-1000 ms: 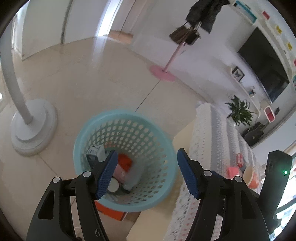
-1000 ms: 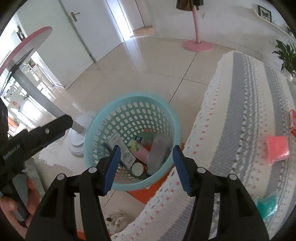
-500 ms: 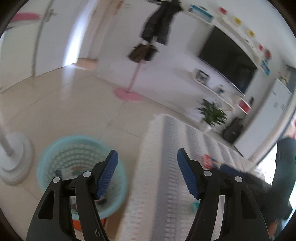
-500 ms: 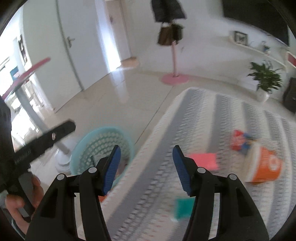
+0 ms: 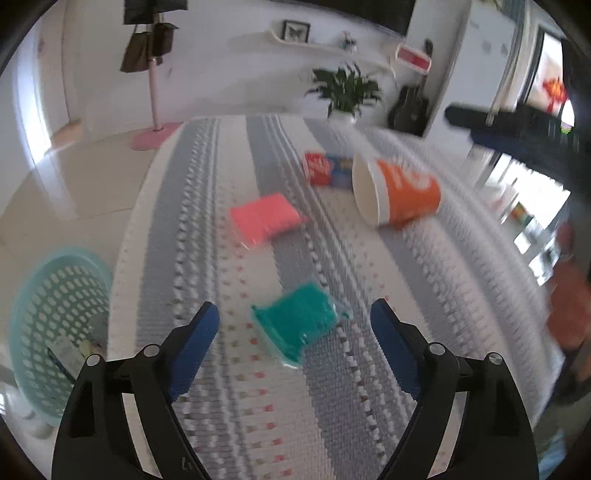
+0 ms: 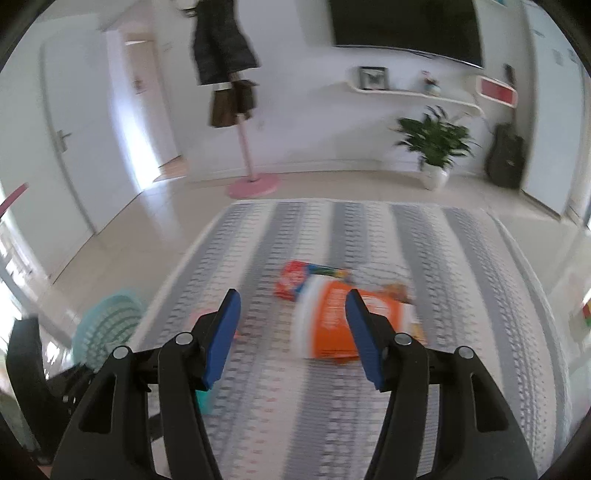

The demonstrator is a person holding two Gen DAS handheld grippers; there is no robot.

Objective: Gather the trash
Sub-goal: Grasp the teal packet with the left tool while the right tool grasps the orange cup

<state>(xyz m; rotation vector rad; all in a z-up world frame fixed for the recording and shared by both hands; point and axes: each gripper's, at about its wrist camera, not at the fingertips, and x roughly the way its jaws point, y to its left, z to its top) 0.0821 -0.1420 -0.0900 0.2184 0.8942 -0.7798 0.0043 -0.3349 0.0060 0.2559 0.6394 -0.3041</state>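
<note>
Left gripper (image 5: 291,328): wide open, holds nothing; teal packet (image 5: 297,325) at lower centre.
Right gripper (image 6: 291,332): wide open, empty; orange cup (image 6: 332,325) on its side, blurred.
Basket (image 5: 55,314): lower left, probably on floor.

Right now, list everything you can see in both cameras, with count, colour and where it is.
teal packet: one, teal, on the cloth, ahead between the left gripper's fingers
pink packet: one, pink, on the cloth, beyond the teal one
orange cup: one, orange and white, on its side on the cloth
red and blue wrapper: one, on the cloth, just behind the cup
trash basket: one, light teal, on the floor left of the cloth, items inside
striped cloth: one, grey and white
coat stand: one, pink, dark clothes hanging
potted plant: one, green, by the wall
television: one, black, on the wall
left gripper: open, empty
right gripper: open, empty
</note>
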